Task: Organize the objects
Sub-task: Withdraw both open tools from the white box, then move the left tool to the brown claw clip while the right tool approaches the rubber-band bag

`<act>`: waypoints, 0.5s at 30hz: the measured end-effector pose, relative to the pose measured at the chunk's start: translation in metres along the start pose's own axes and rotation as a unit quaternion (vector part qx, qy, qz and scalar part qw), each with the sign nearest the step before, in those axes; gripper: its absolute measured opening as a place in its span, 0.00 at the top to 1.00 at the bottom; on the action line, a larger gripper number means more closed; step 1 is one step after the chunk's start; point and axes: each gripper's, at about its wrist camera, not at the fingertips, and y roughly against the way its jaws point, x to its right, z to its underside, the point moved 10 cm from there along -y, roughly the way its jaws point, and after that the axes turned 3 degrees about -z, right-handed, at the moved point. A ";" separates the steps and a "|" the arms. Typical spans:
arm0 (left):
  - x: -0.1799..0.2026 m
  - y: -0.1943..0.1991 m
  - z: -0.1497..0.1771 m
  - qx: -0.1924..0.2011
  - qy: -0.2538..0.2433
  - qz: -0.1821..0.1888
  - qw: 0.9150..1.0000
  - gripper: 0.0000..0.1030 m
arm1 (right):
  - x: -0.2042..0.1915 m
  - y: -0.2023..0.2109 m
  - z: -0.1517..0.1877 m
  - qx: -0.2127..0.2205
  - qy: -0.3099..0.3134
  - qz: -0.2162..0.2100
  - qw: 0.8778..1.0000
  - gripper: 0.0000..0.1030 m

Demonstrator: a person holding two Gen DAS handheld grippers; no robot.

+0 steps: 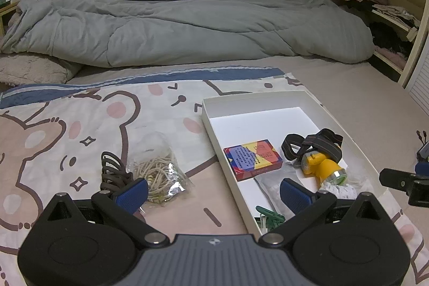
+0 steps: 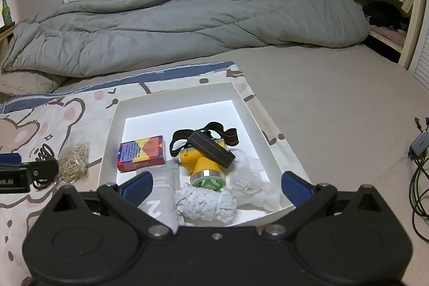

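From the left wrist, the left gripper [image 1: 213, 193] hangs wide open and empty over a soft bear-print blanket [image 1: 67, 130]. A crinkly clear bag of beige rubber bands [image 1: 158, 173] and a coiled brown cord [image 1: 112, 173] lie just beyond its left finger. To the right, a shallow white cardboard box [image 1: 211, 125] holds a colourful rectangular carton [image 1: 253, 160] and a yellow plastic headlamp [image 1: 320, 168] with elastic straps. From the right wrist, the right gripper [image 2: 215, 188] is also spread wide, holding nothing, above the box's near end, where lacy white trim [image 2: 206, 203] and crumpled tissue [image 2: 254, 186] rest beside the headlamp.
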 end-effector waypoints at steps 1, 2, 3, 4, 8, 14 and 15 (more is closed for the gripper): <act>-0.002 0.000 0.000 0.000 0.001 -0.001 1.000 0.00 | 0.000 -0.001 0.000 -0.001 -0.003 0.002 1.000 0.00; -0.005 0.001 0.000 0.000 0.002 -0.002 1.000 0.00 | 0.001 -0.002 0.000 -0.002 -0.006 0.004 1.000 0.00; -0.008 0.001 0.000 0.000 0.004 -0.003 1.000 0.00 | 0.000 -0.002 0.000 -0.002 -0.009 0.005 1.000 0.00; -0.011 0.001 0.000 0.000 0.005 -0.005 1.000 0.00 | -0.001 -0.003 -0.001 -0.002 -0.010 0.006 1.000 0.00; -0.028 0.002 0.001 0.001 0.011 -0.016 1.000 0.00 | -0.010 -0.007 -0.003 -0.004 -0.009 0.001 1.000 0.00; -0.058 0.005 0.002 0.001 0.026 -0.035 0.999 0.00 | -0.035 -0.013 -0.006 -0.006 0.002 -0.015 1.000 0.00; -0.063 0.006 0.003 0.001 0.029 -0.038 0.999 0.00 | -0.039 -0.014 -0.006 -0.006 0.003 -0.018 1.000 0.00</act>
